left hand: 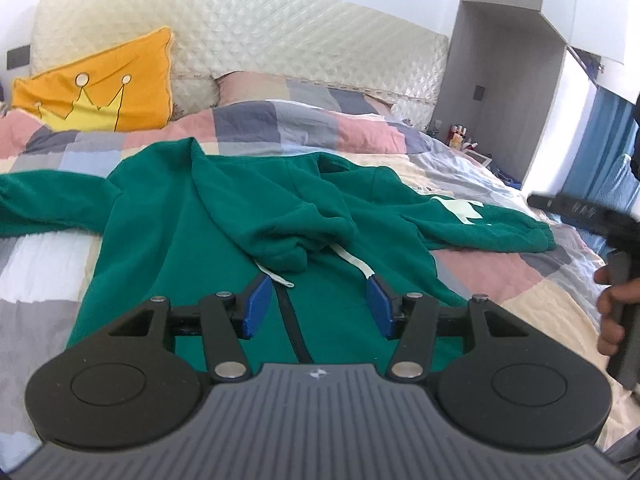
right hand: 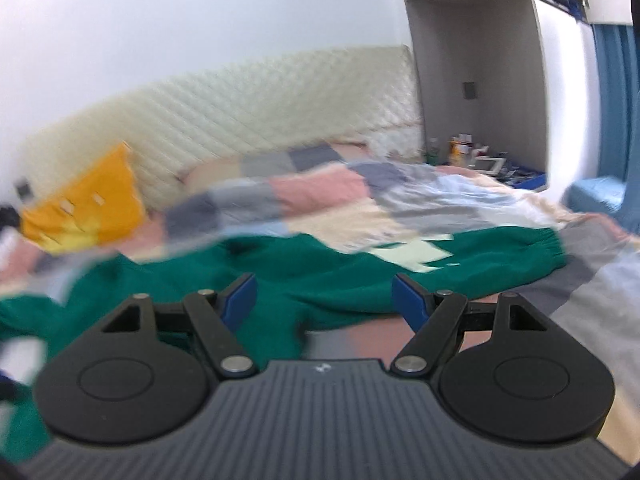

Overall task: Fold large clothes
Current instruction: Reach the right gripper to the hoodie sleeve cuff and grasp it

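A green zip hoodie (left hand: 224,216) lies front up on the bed, hood bunched at its middle, white drawstrings showing, both sleeves spread sideways. The right sleeve (left hand: 480,224) has a pale print. My left gripper (left hand: 320,296) is open and empty, just above the hoodie's zipper. My right gripper (right hand: 324,296) is open and empty, above the hoodie's right side near the printed sleeve (right hand: 460,256); its view is blurred. The right gripper's body and the hand holding it show at the right edge of the left wrist view (left hand: 616,280).
The bed has a patchwork quilt (left hand: 500,280) in pink, grey and cream. An orange crown cushion (left hand: 104,88) leans on the cream quilted headboard (left hand: 280,40). A grey alcove with small bottles (left hand: 460,136) and blue curtains (left hand: 608,144) stand to the right.
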The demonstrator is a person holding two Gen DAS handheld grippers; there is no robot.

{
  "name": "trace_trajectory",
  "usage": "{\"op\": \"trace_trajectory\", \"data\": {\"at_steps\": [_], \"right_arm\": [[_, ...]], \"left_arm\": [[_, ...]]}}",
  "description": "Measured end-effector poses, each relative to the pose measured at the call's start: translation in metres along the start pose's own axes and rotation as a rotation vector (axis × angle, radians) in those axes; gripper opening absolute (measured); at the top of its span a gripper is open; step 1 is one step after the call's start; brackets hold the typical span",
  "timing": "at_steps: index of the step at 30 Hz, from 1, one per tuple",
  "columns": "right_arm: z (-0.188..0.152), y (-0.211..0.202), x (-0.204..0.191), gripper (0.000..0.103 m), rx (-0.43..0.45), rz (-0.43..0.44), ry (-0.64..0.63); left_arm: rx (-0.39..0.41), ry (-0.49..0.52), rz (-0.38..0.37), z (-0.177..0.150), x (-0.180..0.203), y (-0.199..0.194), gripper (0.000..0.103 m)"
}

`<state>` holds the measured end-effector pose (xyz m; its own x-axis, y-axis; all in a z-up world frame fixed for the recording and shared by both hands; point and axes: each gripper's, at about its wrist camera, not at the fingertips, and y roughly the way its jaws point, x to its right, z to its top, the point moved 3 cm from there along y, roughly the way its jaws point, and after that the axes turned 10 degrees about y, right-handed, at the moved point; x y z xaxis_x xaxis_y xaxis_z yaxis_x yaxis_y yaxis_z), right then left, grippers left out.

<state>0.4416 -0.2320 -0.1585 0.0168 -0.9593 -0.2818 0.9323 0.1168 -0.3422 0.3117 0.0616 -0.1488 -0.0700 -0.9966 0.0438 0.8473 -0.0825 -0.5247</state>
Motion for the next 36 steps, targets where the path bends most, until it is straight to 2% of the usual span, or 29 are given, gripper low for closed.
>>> {"op": "trace_trajectory", "data": {"at_steps": [5,10,13,18,19,21,22,27,29,33,36], "right_arm": [[-0.013,0.058,0.059,0.076,-0.088,-0.104,0.082],[-0.023,0.105,0.102,0.076,-0.154,-0.131,0.240],[-0.025,0.126,0.120,0.076,-0.148,-0.152,0.263],[-0.027,0.162,0.159,0.076,-0.143,-0.140,0.460],[-0.026,0.168,0.165,0.078,-0.143,-0.133,0.488],[-0.025,0.184,0.176,0.097,-0.145,-0.117,0.533],[-0.024,0.192,0.181,0.100,-0.142,-0.119,0.553],[-0.028,0.225,0.211,0.098,-0.141,-0.122,0.662],[-0.027,0.235,0.221,0.098,-0.109,-0.123,0.683],[-0.020,0.251,0.241,0.100,0.009,-0.102,0.735],[-0.010,0.263,0.257,0.099,0.070,-0.107,0.707]], "left_arm": [[-0.023,-0.063,0.000,-0.001,-0.008,0.014,0.060],[-0.045,-0.088,0.019,-0.001,-0.010,0.033,0.062],[-0.068,-0.119,0.017,-0.002,-0.013,0.043,0.062],[-0.098,-0.164,0.029,-0.002,-0.017,0.058,0.063],[-0.103,-0.169,0.033,-0.002,-0.018,0.062,0.063],[-0.116,-0.178,0.041,-0.002,-0.018,0.069,0.063],[-0.124,-0.184,0.040,-0.003,-0.019,0.072,0.063],[-0.162,-0.220,0.021,-0.005,-0.021,0.089,0.063],[-0.178,-0.228,0.015,-0.006,-0.022,0.096,0.063],[-0.211,-0.220,0.029,-0.010,-0.026,0.110,0.063],[-0.235,-0.251,0.035,-0.014,-0.032,0.120,0.063]]}}
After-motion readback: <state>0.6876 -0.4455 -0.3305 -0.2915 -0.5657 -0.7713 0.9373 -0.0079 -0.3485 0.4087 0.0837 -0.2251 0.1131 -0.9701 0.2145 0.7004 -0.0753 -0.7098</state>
